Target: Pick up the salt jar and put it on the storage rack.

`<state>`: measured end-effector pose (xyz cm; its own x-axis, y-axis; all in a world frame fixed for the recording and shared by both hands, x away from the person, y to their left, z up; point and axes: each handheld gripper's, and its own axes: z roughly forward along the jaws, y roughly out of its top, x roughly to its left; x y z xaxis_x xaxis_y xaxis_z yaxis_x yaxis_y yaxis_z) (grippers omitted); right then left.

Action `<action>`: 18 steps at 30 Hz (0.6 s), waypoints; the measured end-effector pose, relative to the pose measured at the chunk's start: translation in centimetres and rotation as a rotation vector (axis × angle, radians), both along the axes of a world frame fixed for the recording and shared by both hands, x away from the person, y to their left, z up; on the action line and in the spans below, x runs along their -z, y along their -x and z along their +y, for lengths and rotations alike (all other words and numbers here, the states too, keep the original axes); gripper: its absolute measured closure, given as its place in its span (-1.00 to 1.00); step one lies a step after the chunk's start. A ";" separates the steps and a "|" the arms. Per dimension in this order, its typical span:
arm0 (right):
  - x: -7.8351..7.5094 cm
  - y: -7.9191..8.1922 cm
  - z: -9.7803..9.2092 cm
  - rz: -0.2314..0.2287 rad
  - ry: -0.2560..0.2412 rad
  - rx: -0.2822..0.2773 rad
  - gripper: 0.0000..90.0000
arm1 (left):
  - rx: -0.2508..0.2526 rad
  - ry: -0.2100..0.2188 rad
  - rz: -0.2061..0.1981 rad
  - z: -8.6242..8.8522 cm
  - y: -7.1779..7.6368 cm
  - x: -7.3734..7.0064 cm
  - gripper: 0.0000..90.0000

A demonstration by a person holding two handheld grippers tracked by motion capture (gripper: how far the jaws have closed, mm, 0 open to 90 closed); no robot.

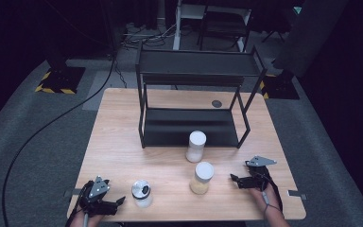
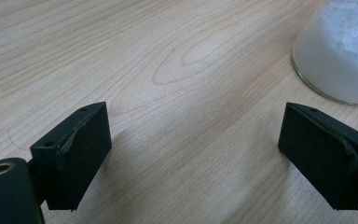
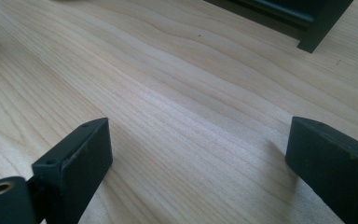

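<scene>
Three jars stand on the wooden table. A white-lidded jar of white powder is just in front of the black shelf. A jar of tan grains stands nearer me, and a silver-lidded jar of white powder is at the front left. My left gripper rests open at the front left corner, its jaws pointing at the silver-lidded jar a short way off. My right gripper lies open at the front right, jaws pointing left toward the tan jar, with nothing between them.
The two-tier black shelf has both its levels bare; one of its legs shows ahead of the right gripper. A small dark round mark sits on the table behind the shelf. Bare wood lies between the left gripper's jaws.
</scene>
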<state>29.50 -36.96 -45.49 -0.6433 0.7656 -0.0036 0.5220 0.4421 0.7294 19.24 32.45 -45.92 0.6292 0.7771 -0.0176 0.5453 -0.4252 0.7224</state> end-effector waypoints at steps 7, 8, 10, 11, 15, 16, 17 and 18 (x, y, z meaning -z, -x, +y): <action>0.0 0.0 0.0 0.000 0.000 -0.002 -0.85 | -0.002 0.004 0.001 0.1 0.0 0.0 -0.79; 0.0 0.0 0.0 0.000 0.000 -0.002 -0.85 | -0.002 0.004 0.001 0.1 0.0 0.0 -0.79; 0.0 0.0 0.0 0.000 0.000 -0.001 -0.85 | -0.003 0.018 0.010 0.4 -0.1 0.0 -0.79; 0.0 0.0 0.0 0.000 0.000 -0.001 -0.85 | -0.010 0.039 0.016 0.5 -0.1 0.1 -0.81; 0.0 0.0 0.0 0.000 0.000 0.000 -0.85 | -0.010 0.072 0.008 0.7 0.2 0.0 -0.83; 0.0 0.0 0.0 0.000 0.000 -0.001 -0.86 | -0.010 0.090 -0.027 0.7 0.8 -0.3 -0.83; 0.0 0.0 0.0 0.000 0.000 -0.001 -0.85 | -0.010 0.100 -0.044 0.7 1.1 -0.5 -0.83; 0.0 0.0 0.0 0.000 0.000 -0.001 -0.85 | -0.010 0.100 -0.044 0.7 1.1 -0.5 -0.83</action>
<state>29.49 -36.98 -45.49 -0.6444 0.7647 -0.0036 0.5215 0.4429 0.7293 18.12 33.17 -45.44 0.6236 0.7788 -0.0677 0.5155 -0.3446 0.7846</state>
